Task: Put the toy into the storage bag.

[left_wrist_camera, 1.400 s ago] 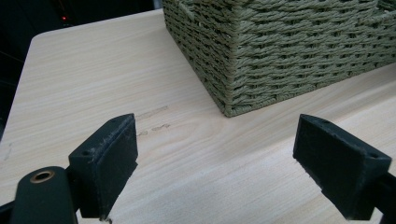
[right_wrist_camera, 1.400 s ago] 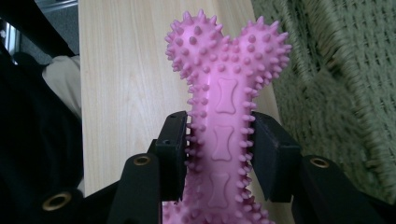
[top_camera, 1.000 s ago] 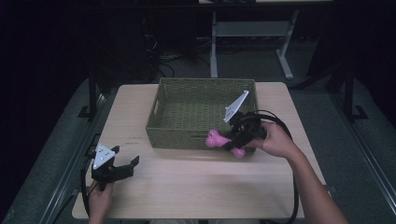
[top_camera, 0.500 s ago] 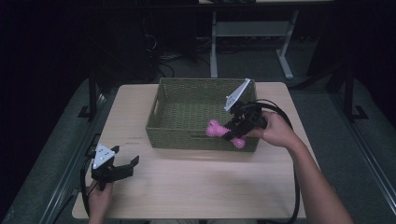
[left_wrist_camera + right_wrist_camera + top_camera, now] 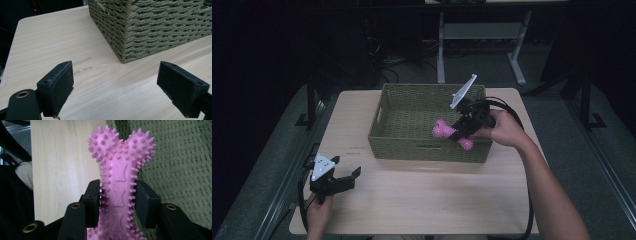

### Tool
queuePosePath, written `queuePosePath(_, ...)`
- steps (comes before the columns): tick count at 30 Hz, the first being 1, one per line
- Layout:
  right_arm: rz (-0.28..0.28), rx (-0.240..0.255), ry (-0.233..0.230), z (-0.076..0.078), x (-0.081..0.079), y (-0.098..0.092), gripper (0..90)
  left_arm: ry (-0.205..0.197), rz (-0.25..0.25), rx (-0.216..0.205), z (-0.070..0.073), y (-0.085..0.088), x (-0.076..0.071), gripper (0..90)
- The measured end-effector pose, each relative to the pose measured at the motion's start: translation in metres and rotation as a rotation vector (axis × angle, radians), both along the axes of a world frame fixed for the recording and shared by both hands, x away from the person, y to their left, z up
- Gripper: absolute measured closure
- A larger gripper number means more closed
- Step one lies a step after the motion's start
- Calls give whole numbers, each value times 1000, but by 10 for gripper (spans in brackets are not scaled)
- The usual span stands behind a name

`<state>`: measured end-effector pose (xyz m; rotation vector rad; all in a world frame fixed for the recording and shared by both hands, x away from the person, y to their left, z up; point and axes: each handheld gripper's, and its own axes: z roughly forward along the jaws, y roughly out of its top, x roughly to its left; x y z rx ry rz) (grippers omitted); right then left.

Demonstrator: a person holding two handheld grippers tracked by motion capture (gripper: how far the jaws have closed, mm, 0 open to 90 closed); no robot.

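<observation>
A pink spiky bone-shaped toy [image 5: 120,180] is clamped by its shaft between both pads of my right gripper [image 5: 117,197]. In the high view the toy [image 5: 443,131] hangs over the front right part of the green woven basket [image 5: 397,145], with my right gripper [image 5: 462,129] just above the basket's front rim. My left gripper [image 5: 343,179] rests near the table's front left corner, open, with nothing between its fingers [image 5: 58,85]. The left gripper view looks across bare wood at the basket's corner [image 5: 125,45].
The light wooden table [image 5: 427,200] has free room in front of and left of the basket. Its left edge [image 5: 319,145] lies close to my left gripper. Dark floor, cables and a white desk frame [image 5: 482,35] lie beyond the far side.
My right gripper has carried the pink toy up and toward the back, from beside the basket's front wall to over its inside. The left gripper has stayed put.
</observation>
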<state>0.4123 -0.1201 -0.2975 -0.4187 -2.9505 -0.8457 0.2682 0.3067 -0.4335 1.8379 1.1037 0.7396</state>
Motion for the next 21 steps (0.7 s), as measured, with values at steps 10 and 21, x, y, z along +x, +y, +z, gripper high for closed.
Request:
queuePosePath(10, -27, 9, -3, 6, 15, 0, 577, 0, 1, 0, 0, 0, 0, 133)
queuePosePath(21, -58, -12, -3, 5, 33, 3, 578, -2, 3, -3, 0, 2, 0, 133)
